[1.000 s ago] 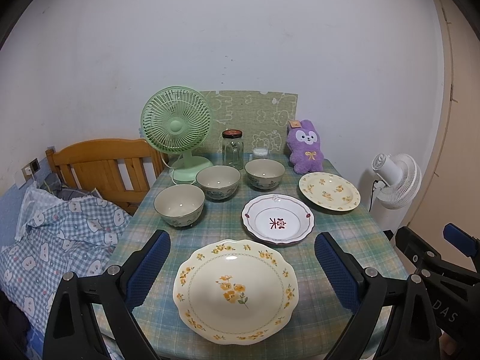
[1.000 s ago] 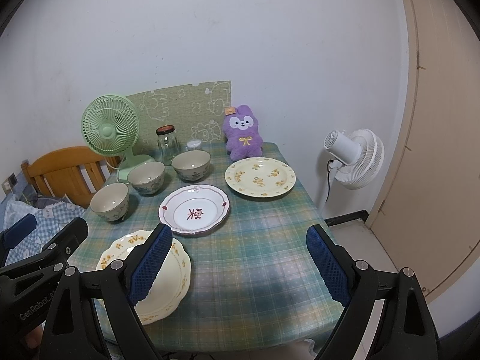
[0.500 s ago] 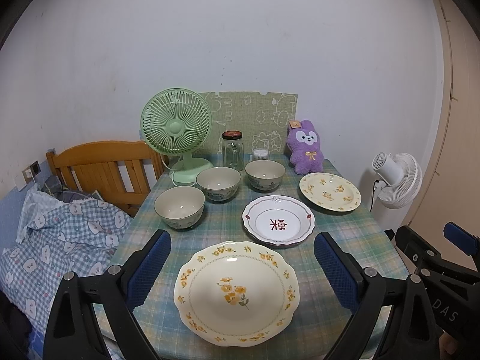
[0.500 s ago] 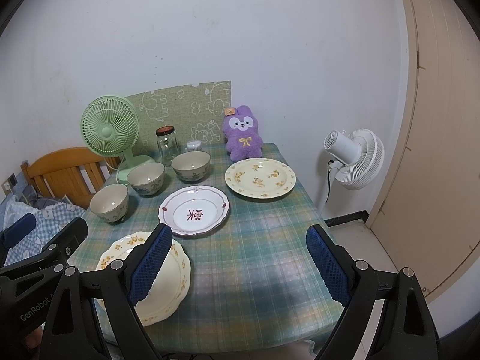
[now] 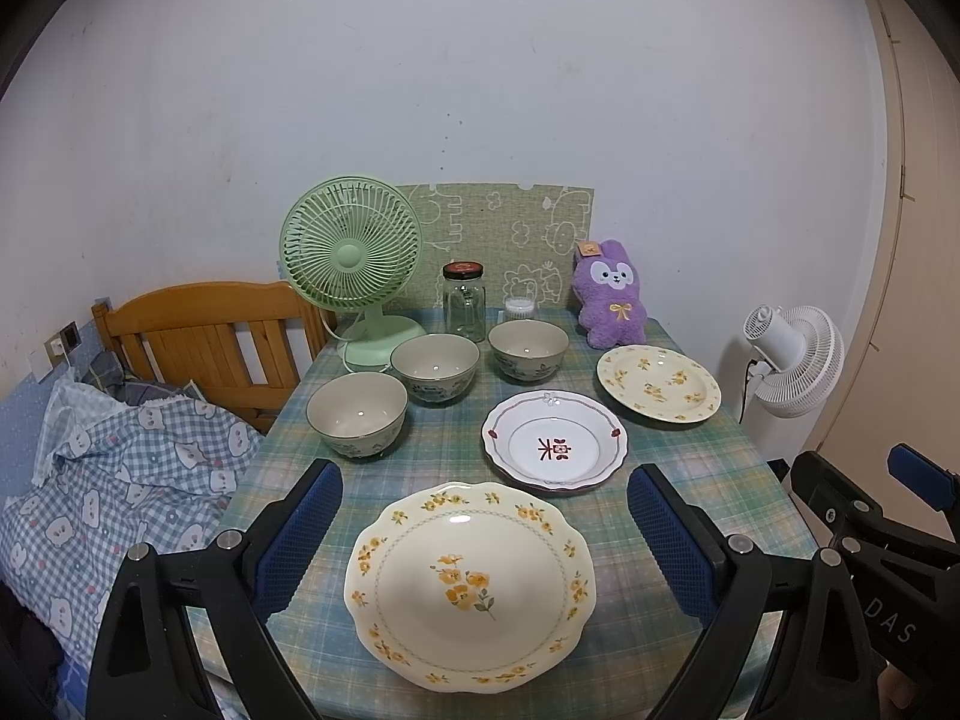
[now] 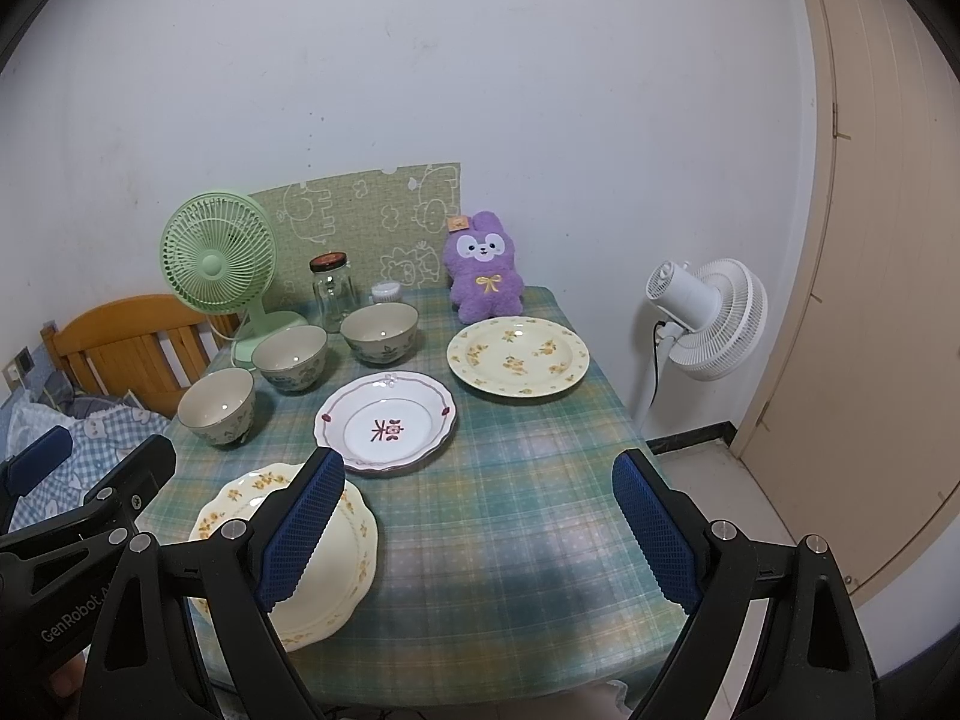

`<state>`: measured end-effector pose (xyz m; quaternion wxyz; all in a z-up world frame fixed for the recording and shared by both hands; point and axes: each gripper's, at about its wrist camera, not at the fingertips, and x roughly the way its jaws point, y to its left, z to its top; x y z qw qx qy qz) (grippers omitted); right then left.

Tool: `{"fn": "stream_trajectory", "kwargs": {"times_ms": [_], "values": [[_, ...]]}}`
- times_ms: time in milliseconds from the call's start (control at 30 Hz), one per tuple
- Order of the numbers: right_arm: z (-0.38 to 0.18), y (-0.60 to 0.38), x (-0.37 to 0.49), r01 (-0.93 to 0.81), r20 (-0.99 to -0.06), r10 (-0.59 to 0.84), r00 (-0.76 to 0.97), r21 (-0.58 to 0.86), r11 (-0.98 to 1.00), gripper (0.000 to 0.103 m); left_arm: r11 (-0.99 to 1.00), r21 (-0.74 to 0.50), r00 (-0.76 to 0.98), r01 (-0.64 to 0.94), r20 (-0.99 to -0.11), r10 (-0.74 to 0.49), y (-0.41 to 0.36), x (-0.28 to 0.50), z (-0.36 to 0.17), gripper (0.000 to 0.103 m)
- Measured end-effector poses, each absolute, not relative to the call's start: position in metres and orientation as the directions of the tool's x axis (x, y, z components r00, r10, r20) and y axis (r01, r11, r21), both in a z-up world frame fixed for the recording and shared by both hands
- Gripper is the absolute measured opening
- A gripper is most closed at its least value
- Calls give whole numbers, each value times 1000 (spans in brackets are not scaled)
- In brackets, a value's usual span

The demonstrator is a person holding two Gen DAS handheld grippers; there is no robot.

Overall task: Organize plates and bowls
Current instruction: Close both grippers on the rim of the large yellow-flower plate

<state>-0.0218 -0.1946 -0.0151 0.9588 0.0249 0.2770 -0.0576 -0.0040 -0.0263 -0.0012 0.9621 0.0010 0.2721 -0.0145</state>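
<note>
The near floral plate [image 5: 471, 585] lies flat on the tablecloth at my edge of the table [image 5: 708, 480], framed between the fingers of my left gripper [image 5: 480, 540], which is spread wide and holds nothing. I judge I am at the very start: nothing is stacked, and this plate looks like the first pick. Beyond it sits the white plate with the red character [image 5: 555, 439], rims near each other, and further right the second floral plate [image 5: 658, 382]; three bowls [image 5: 357, 414] run in a diagonal row toward the green fan [image 5: 351, 258]. My right gripper [image 6: 480, 540] hovers spread wide and empty over bare cloth, the best room for stacking. The plate's rim seems to sit low, so I would need to catch its lip; the front table edge is close.
</note>
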Motion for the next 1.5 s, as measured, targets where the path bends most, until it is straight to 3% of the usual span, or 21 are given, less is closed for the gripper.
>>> {"fn": "stream_trajectory", "kwargs": {"times_ms": [733, 1133, 1500], "values": [[-13, -184, -4, 88, -544, -69, 836, 9, 996, 93, 1000, 22, 846, -6, -533, 16, -20, 6, -2, 93], [-47, -146, 51, 53, -632, -42, 774, -1, 999, 89, 999, 38, 784, -17, -620, 37, 9, 52, -35, 83], [-116, -111, 101, 48, -758, -49, 651, -23, 999, 85, 999, 48, 635, -16, -771, 47, 35, 99, -111, 78]]}}
